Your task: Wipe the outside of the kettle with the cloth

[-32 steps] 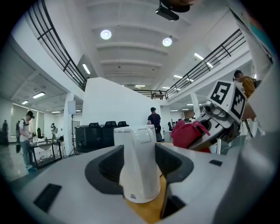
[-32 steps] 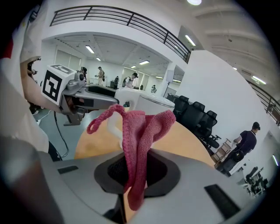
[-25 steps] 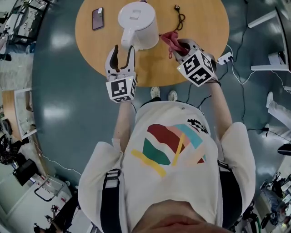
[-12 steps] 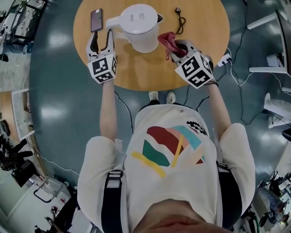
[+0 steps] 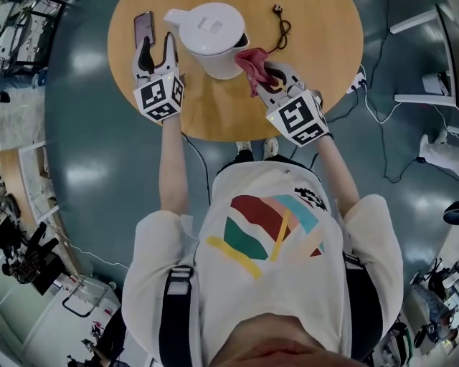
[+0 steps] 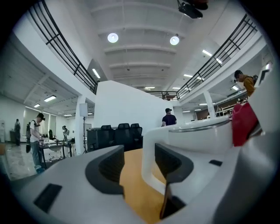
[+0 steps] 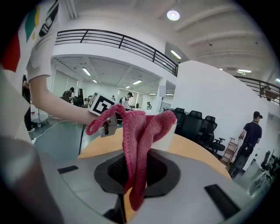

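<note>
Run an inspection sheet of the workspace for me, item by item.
Surface: round wooden table.
Job's things: white kettle upright, its handle pointing towards the left gripper; red cloth at its right side, seemingly touching.
Clutter: phone lying flat, left of the kettle.
Grippers: left gripper open, the handle just ahead of it, not gripped; right gripper shut on the cloth.
Cables: black lead with plug on the table, apart from the kettle; power strip and leads on the floor.
Surroundings: blue-grey floor; people and office chairs far off.
</note>
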`<state>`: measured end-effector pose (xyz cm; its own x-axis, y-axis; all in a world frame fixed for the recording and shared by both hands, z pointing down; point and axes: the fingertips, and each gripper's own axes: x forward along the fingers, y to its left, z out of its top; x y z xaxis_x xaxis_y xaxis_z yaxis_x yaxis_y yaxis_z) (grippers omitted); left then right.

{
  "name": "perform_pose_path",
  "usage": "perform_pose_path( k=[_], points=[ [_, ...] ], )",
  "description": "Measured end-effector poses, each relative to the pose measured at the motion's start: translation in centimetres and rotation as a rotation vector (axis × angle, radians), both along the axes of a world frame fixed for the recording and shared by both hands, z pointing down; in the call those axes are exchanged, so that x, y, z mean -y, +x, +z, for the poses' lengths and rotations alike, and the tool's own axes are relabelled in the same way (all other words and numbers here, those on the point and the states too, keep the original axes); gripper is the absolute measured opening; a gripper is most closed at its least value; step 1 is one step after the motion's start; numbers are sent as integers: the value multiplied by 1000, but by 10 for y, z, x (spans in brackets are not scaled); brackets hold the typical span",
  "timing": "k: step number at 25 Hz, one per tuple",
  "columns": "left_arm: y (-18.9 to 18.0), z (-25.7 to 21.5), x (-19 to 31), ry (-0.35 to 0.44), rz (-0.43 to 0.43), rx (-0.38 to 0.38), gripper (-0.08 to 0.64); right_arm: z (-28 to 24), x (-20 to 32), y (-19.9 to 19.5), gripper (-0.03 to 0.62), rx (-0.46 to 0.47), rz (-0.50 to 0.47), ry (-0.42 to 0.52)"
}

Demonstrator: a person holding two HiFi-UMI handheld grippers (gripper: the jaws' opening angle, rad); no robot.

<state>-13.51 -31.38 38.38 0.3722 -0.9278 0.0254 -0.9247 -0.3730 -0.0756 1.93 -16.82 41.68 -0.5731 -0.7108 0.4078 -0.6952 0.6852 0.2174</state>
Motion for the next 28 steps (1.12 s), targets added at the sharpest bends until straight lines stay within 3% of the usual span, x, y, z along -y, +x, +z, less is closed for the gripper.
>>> perform_pose_path(
  k=[5,11,23,28],
  points=[
    [4,29,-64,-52,19,52,261,2,8,-10,38,4,22,19],
    [-7,61,-104,-153,-15,15,261,1,17,-2,38,33,68,21],
    [-7,64,-109,-165,-7,3,261,1,53,74,38,211,313,-35],
    [14,43,-125,-134,53,-49,261,2,70,58,38,203,273,-51]
  ],
)
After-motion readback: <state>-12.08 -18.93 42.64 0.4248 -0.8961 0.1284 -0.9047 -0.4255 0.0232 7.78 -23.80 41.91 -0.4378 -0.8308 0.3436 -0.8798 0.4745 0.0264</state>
